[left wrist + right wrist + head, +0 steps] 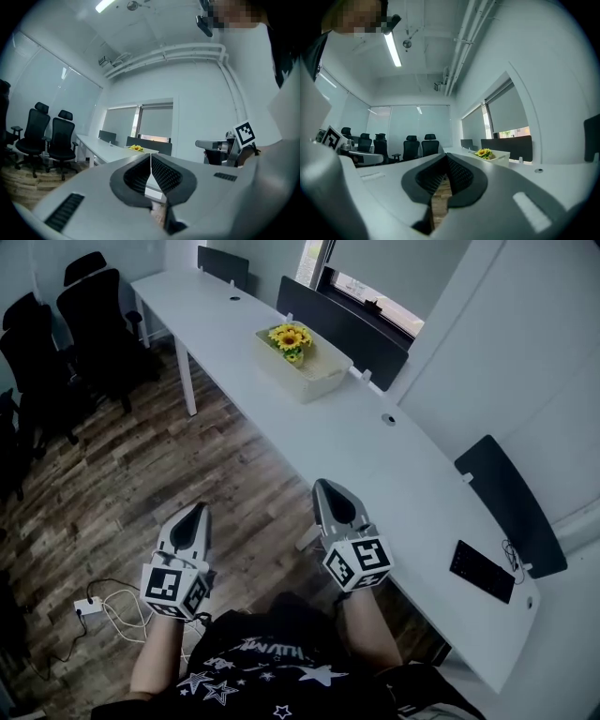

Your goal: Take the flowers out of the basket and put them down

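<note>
Yellow sunflowers [290, 337] stand in a white rectangular basket [309, 373] on the long white table [375, 451], far ahead of both grippers. The same flowers [136, 148] look tiny in the left gripper view, and the flowers [484, 153] sit right of centre in the right gripper view. My left gripper [198, 513] is shut and empty, held level over the wooden floor. My right gripper [322, 488] is shut and empty too, hovering by the table's near edge. Both are far from the basket.
Black office chairs [89, 320] stand at the left on the wooden floor. Dark divider panels [342, 322] line the table's far side, and a black keyboard [482, 571] lies at the right. A power strip with cables [91, 607] lies on the floor near my left gripper.
</note>
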Demonstrator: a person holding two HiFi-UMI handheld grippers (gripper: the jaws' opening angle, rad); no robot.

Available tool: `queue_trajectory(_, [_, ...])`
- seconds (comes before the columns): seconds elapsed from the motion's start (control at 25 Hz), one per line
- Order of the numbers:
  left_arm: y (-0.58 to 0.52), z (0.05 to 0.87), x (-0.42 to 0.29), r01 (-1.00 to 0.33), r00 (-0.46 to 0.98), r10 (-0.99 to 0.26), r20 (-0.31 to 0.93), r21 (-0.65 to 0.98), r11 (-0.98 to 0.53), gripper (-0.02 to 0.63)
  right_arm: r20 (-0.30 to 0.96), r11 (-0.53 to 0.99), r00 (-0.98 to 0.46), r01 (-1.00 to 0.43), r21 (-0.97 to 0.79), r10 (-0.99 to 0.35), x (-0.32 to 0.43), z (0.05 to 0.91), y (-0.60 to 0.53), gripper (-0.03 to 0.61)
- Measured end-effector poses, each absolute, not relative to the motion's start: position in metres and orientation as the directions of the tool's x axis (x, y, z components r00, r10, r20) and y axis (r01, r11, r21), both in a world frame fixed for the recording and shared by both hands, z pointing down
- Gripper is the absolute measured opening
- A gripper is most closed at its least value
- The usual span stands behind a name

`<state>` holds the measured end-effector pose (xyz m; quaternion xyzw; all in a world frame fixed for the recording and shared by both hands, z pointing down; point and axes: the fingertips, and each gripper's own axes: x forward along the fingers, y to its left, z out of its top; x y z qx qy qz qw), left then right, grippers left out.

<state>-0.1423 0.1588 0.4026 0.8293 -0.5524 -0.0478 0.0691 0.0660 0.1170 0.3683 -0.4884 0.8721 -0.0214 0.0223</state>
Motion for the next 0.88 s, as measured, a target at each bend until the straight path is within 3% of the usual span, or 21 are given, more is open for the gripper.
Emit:
queue_trajectory(0.32, [0.159, 0.427, -0.159, -0.901, 0.389, -0.92, 0.036, 0.224, -0.372, 0.015, 0.093, 0.495, -0.496, -0.868, -0.038, -0.863, 0.065, 0.404, 0.123, 0.002])
queue_trajectory(0.88, [0.083, 0.434, -0.189, -0.932, 0.324, -0.943, 0.079, 0.194, -0.305, 0.015, 0.097, 0.504, -0.507, -0.862, -0.056, -0.856, 0.051, 0.414, 0.031, 0.002])
